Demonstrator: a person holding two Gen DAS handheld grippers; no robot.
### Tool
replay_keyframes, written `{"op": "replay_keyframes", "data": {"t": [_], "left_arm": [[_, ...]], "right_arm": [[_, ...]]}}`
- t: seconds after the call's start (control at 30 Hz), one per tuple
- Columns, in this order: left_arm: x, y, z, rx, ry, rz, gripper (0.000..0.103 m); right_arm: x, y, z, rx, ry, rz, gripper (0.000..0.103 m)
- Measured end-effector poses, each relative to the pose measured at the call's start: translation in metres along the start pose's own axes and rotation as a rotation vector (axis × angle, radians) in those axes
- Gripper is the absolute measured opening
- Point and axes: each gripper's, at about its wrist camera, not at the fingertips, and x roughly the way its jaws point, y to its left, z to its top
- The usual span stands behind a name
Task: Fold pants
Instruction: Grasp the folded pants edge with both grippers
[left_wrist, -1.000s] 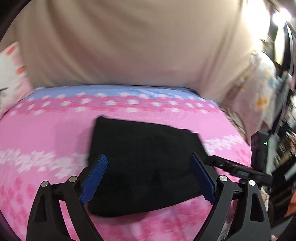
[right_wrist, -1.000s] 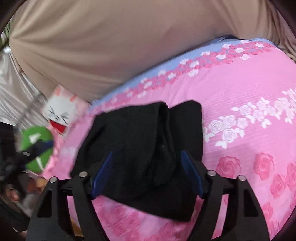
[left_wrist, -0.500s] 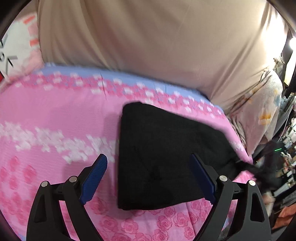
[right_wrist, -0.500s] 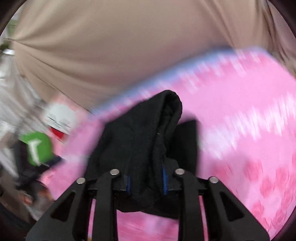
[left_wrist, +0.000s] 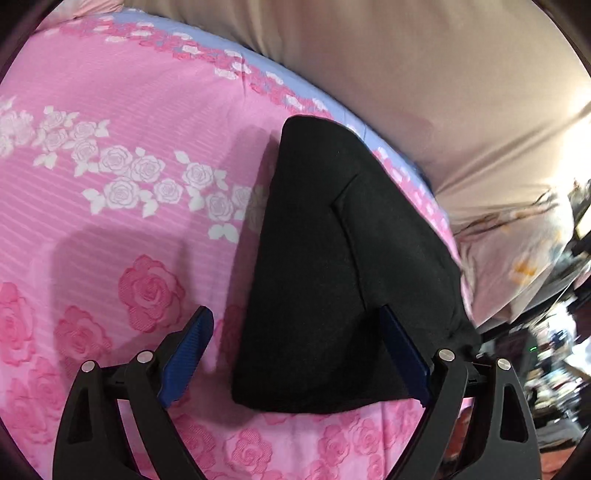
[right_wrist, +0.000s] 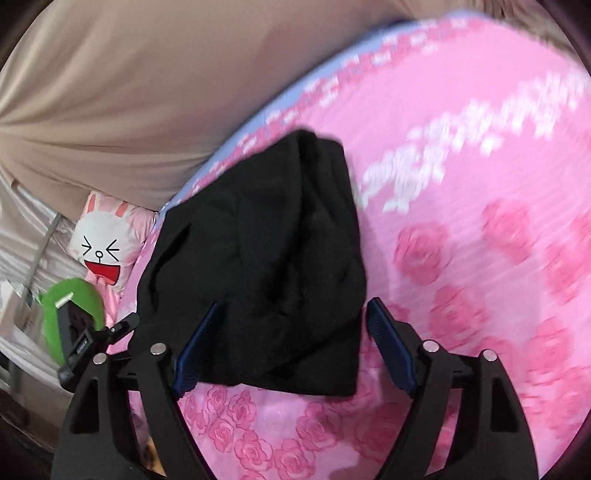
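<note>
Pink rose-print bedspread (left_wrist: 122, 192) is covering the bed, its blue band (left_wrist: 236, 51) running along the far edge. Beige curtain (left_wrist: 424, 74) is hanging behind, from 10 to 2 o'clock. Bright light (left_wrist: 580, 122) is glaring in at 3 o'clock. White rabbit-face cushion (right_wrist: 101, 247) is lying at 9 o'clock beside the bed.

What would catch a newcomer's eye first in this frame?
The black pants, folded into a compact bundle, lie on the bright pink rose-print bedsheet in the middle of both views. The left gripper and right gripper both stand open around its near edge. A white cartoon-rabbit pillow sits at the bed's far-left side.
</note>
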Motion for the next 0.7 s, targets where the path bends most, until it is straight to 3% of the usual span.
{"op": "replay_keyframes", "data": {"t": [0.03,0.07,0.1,0.13,0.2,0.23,0.37,0.47,0.5,0.53,0.6,0.7], "left_arm": [[0.002,0.0,0.001,0.003,0.003,-0.013,0.088],[0.004,-0.001,0.002,0.009,0.008,-0.029,0.083],[0.006,-0.004,0.002,0.014,0.029,-0.076,0.058],[0.005,-0.006,0.003,0.019,0.03,-0.074,0.049],[-0.007,-0.016,0.001,0.063,0.012,-0.052,0.033],[-0.017,-0.022,-0.002,0.089,0.006,-0.028,0.03],[-0.045,-0.034,-0.025,0.173,0.037,0.024,0.03],[-0.049,-0.037,-0.048,0.221,0.041,0.156,0.032],[-0.049,-0.038,-0.054,0.229,0.033,0.182,0.042],[-0.048,-0.038,-0.058,0.231,0.014,0.214,0.051],[-0.046,-0.037,-0.06,0.234,-0.004,0.261,0.059],[-0.041,-0.04,-0.059,0.24,-0.008,0.288,0.059]], "right_arm": [[0.003,0.003,0.001,-0.008,0.014,0.012,0.064],[0.004,0.006,0.003,-0.012,0.013,0.019,0.059],[0.004,0.009,0.003,-0.027,0.01,0.023,0.047],[-0.001,0.015,0.005,-0.048,0.004,0.028,0.04],[-0.016,0.024,0.007,-0.069,-0.017,0.065,0.037],[-0.024,0.027,0.006,-0.08,-0.02,0.083,0.037],[-0.044,0.029,-0.011,-0.131,0.015,0.058,0.038],[-0.03,0.012,-0.024,-0.113,0.071,-0.015,0.054],[-0.025,0.006,-0.027,-0.088,0.072,-0.021,0.063],[-0.023,0.001,-0.028,-0.062,0.068,0.001,0.065],[-0.022,0.001,-0.027,-0.055,0.062,0.016,0.065],[-0.019,0.004,-0.025,-0.063,0.06,0.015,0.067]]}}
